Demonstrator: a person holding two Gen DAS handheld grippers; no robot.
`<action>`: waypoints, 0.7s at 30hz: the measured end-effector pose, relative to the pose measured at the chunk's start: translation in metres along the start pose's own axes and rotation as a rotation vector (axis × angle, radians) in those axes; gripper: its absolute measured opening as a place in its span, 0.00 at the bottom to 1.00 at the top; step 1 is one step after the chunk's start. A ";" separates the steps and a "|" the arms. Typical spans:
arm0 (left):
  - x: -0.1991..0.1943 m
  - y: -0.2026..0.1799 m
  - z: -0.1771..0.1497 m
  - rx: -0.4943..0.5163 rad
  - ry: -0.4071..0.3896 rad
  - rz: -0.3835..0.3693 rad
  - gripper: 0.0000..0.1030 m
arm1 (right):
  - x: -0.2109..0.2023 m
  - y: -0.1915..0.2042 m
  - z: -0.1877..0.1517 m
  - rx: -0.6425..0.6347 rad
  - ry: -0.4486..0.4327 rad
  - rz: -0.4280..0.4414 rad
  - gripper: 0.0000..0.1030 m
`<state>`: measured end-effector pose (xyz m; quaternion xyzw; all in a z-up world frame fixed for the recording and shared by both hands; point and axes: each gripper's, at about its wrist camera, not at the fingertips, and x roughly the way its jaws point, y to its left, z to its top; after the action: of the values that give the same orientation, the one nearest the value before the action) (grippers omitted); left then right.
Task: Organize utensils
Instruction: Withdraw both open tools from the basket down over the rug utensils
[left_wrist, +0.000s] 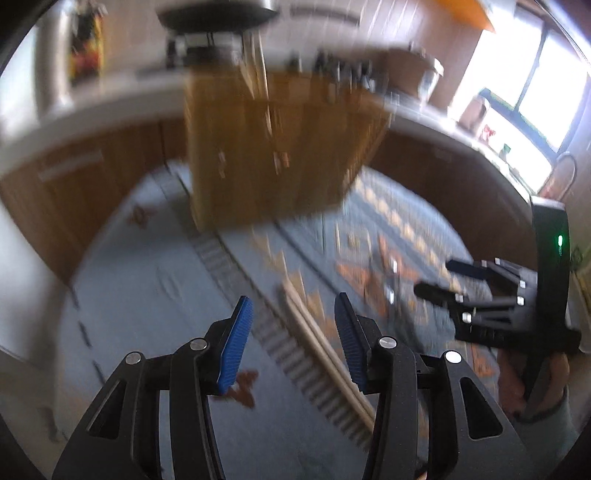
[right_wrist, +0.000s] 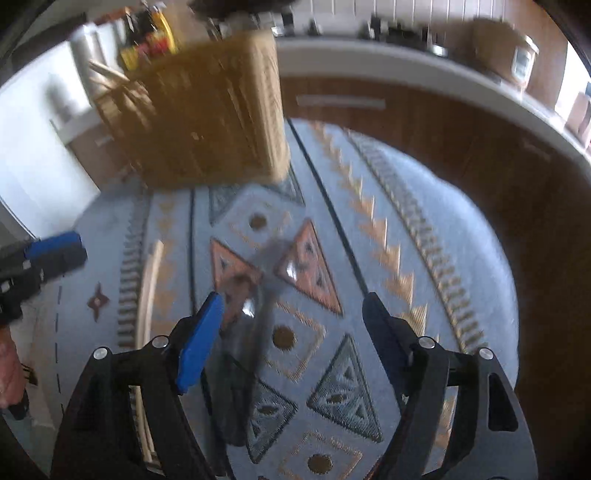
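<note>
While both sets of jaws hang open, left gripper (left_wrist: 293, 317) should center on the chopsticks (left_wrist: 325, 354) at twelve o'clock; right gripper (right_wrist: 291, 314) straddles a blurred utensil (right_wrist: 255, 310).

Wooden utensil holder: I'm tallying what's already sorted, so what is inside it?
Pale wooden sticks, likely chopsticks, poke out of the top of the wooden utensil holder. Its solid walls hide their lower ends and anything else inside; motion blur hides finer detail.

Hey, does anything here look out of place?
Yes. A pair of wooden chopsticks and a blurred metal utensil lie loose on the patterned cloth, outside the wooden holder. Both tools are open.
</note>
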<state>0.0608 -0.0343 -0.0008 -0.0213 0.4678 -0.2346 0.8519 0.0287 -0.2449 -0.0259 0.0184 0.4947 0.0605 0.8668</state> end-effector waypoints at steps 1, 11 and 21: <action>0.006 0.004 -0.001 -0.015 0.033 -0.021 0.42 | 0.003 -0.002 -0.001 0.007 0.014 -0.002 0.82; 0.045 0.031 -0.010 -0.142 0.180 -0.115 0.39 | 0.012 -0.015 -0.011 0.032 -0.067 0.032 0.86; 0.052 0.017 -0.002 -0.120 0.202 -0.083 0.29 | 0.023 -0.004 -0.020 -0.007 -0.016 0.063 0.43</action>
<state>0.0894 -0.0402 -0.0472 -0.0679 0.5634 -0.2422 0.7870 0.0236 -0.2469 -0.0564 0.0311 0.4865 0.0893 0.8686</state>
